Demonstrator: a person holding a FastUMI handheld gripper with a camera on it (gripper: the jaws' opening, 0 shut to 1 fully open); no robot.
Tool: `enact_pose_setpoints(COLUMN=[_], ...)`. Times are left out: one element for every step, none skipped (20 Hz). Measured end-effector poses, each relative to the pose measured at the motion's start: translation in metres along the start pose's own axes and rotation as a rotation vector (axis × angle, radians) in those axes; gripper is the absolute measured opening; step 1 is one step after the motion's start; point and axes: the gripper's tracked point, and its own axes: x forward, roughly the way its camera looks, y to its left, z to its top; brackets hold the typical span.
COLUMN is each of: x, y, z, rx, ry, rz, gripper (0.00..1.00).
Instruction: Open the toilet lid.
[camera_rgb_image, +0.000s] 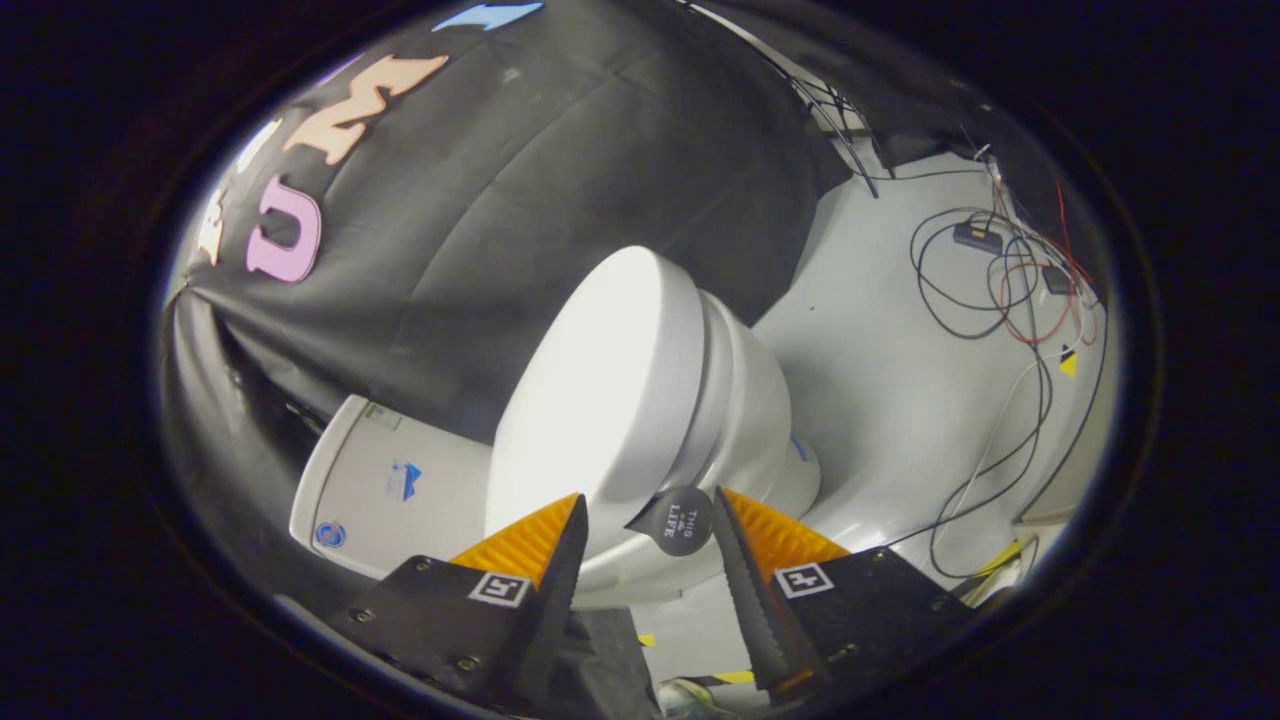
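Gripper (648, 515) fingers spread apart, gripping nothing; dark round tab (672, 520) on closed toilet lid (600, 390) sits between their tips. Cistern (385, 485) beyond.

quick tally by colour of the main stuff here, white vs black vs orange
white: 3, the toilet lid, the toilet bowl, the tank
black: 1, the round tab on the lid's edge, between the open tool fingertips
orange: 2, the tool's finger pads
total: 6
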Motion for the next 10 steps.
enact_pose_setpoints(x=[-0.006,-0.004,-0.001,-0.001,-0.002,-0.001,-0.001,0.0,-0.002,-0.002], y=[-0.007,0.0,0.014,0.023,0.023,0.019,0.011,0.004,0.003,0.0], z=[-0.001,0.004,0.007,0.009,0.011,0.01,0.009,0.009,0.01,0.012], rx=[0.041,0.12,0.206,0.282,0.327,0.332,0.312,0.285,0.263,0.249], ry=[-0.004,-0.015,-0.023,-0.031,-0.03,-0.022,-0.019,-0.014,-0.022,-0.031], rz=[-0.007,0.041,0.11,0.158,0.179,0.174,0.149,0.121,0.1,0.078], gripper=[0.54,0.34,0.15,0.15,0.15,0.15,0.15,0.15,0.15,0.15])
